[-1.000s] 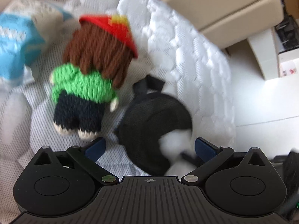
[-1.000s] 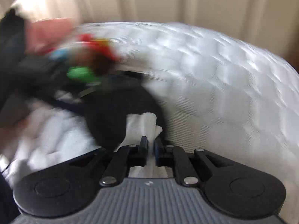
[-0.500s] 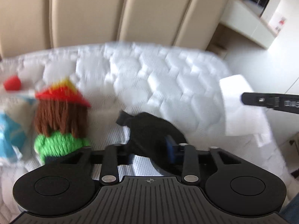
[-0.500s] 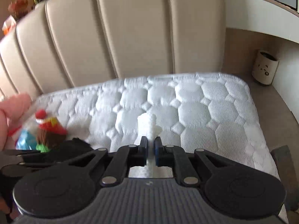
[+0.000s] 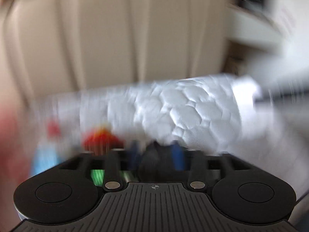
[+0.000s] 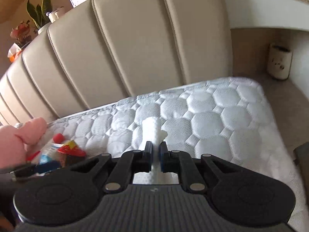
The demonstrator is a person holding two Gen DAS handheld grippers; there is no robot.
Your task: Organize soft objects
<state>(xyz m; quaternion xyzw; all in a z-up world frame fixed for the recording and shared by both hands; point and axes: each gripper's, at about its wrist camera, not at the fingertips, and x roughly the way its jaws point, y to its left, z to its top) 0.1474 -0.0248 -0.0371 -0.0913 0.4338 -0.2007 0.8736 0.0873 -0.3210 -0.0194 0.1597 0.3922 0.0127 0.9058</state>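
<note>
Both grippers have risen off the mattress [image 6: 222,112]. Right gripper [image 6: 155,150] stays clamped on the white cloth [image 6: 153,129]. Left gripper [image 5: 156,156] jaws are opening around the black cap [image 5: 152,160], near-left by the doll [image 6: 70,150]; grip looks lost, so regrasp likely.

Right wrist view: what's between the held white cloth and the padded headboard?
Only bare quilted mattress lies between the white cloth, pinched in the right gripper, and the beige headboard; the right wrist view shows it.

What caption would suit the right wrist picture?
Right gripper shut on a white cloth above a quilted mattress, soft toys clustered at left.
</note>
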